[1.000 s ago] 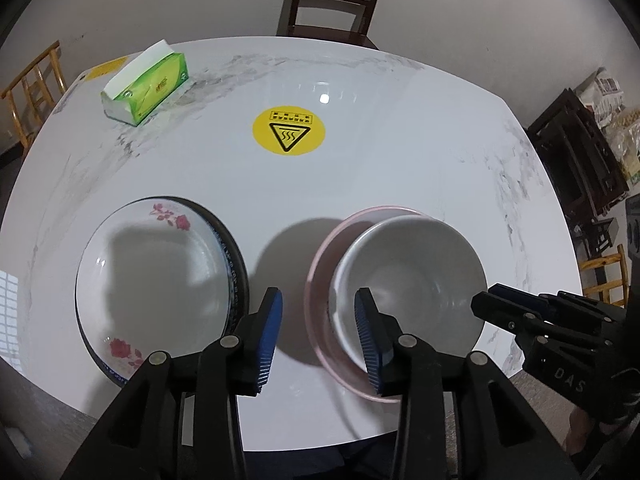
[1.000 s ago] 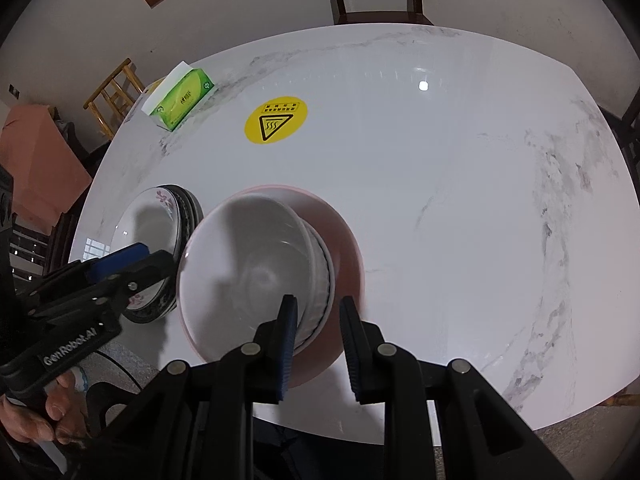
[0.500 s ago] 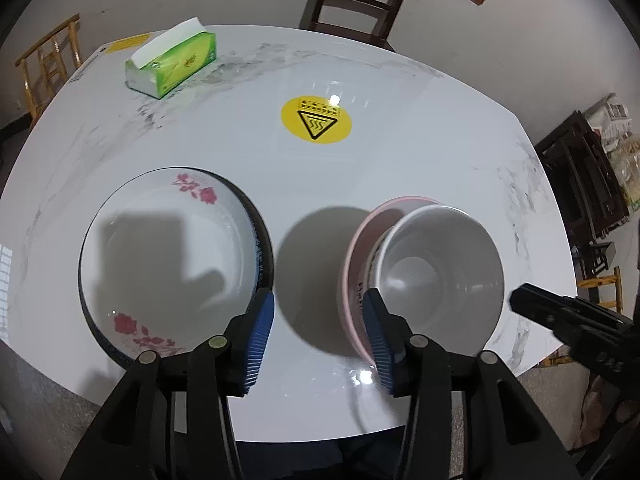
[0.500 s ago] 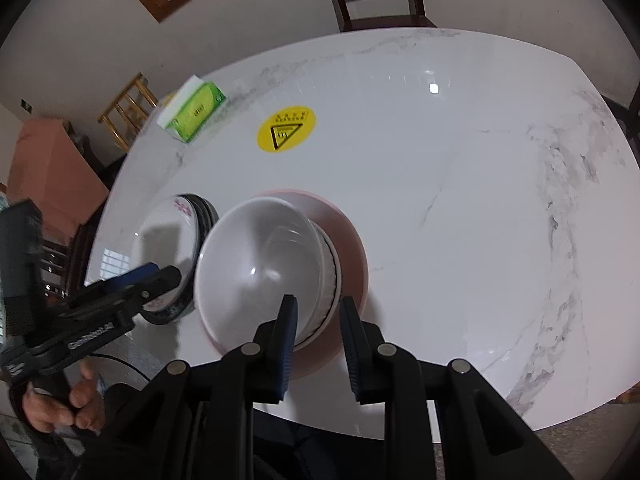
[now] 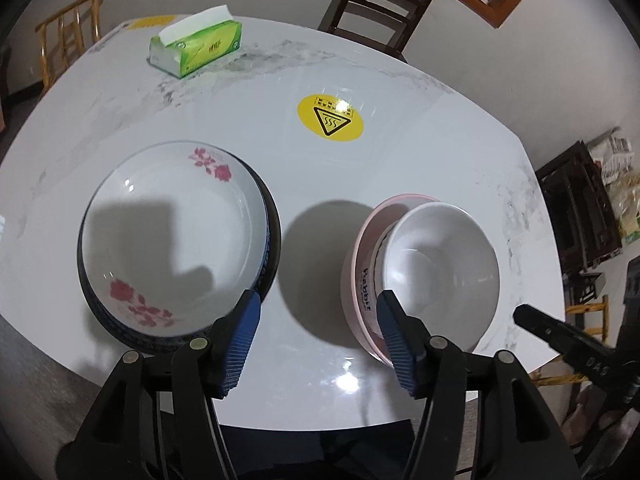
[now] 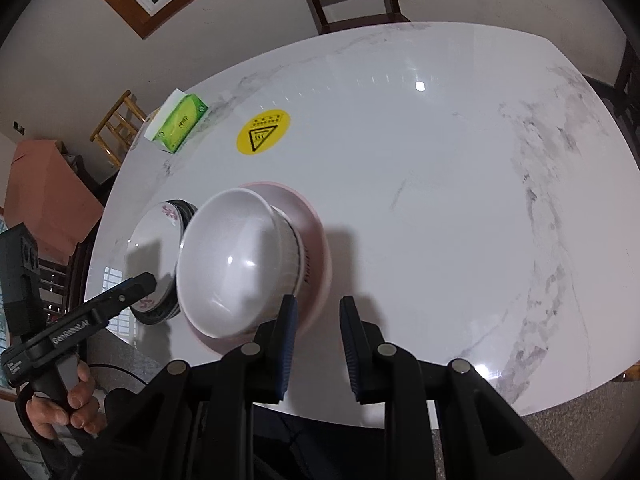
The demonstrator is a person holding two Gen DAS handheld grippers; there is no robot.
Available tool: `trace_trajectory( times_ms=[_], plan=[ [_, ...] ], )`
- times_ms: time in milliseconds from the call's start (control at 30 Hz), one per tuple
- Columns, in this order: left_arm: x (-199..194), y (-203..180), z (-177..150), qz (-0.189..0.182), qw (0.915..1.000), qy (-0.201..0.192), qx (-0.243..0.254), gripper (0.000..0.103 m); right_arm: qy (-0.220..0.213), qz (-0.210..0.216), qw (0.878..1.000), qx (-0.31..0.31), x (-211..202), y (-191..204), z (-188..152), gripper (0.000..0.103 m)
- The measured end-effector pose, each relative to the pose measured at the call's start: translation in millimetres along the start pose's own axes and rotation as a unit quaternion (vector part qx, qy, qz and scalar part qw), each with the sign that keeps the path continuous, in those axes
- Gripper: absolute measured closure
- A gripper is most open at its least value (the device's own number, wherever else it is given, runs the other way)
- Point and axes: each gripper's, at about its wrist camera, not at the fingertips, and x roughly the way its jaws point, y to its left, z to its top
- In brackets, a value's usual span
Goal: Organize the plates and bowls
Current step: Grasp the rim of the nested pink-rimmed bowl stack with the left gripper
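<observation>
Now hovering over the near edge of the white marble table (image 5: 420, 168): left gripper (image 5: 318, 340), jaws opening, blue pads spread wide with only bare tabletop between them. Sitting just left of it, a white flowered plate (image 5: 176, 236) stacked on a dark-rimmed plate (image 5: 274, 236). Sitting to the right, a white bowl (image 5: 444, 264) nested in a pink bowl (image 5: 360, 276). Hanging beside those bowls, right gripper (image 6: 318, 344), jaws narrowly apart, gripping nothing, left pad overlapping the pink bowl's rim in view, contact impossible to tell. Lying well beyond, a green tissue box (image 5: 198, 48) and a yellow warning sticker (image 5: 330, 118).
</observation>
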Motion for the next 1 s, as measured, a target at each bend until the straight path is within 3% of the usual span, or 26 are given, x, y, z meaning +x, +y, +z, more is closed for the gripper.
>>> trace_trajectory(
  times_ms=[100, 300, 433, 1000],
  plan=[
    [3.9, 1.7, -2.3, -0.014, 0.9996, 0.009, -0.022, 0.048, 0.007, -0.003, 1.000, 0.002, 5.2, -1.6, -1.3, 0.080],
    [14.2, 3.9, -3.5, -0.009, 0.9987, 0.019, -0.046, 0.050, 0.016, -0.001, 1.000, 0.001, 11.3, -2.1, -3.9, 0.080],
    [22.7, 5.2, -2.3, -0.003, 0.9981, 0.025, -0.056, 0.058, 0.018, -0.008, 1.000, 0.000, 15.1, -0.4, -0.5, 0.080],
    [52.3, -7.6, 1.5, -0.010, 0.9976, 0.057, -0.037, 0.077, 0.042, -0.041, 0.998, -0.007, 46.3, 9.5, 8.8, 0.080]
  ],
)
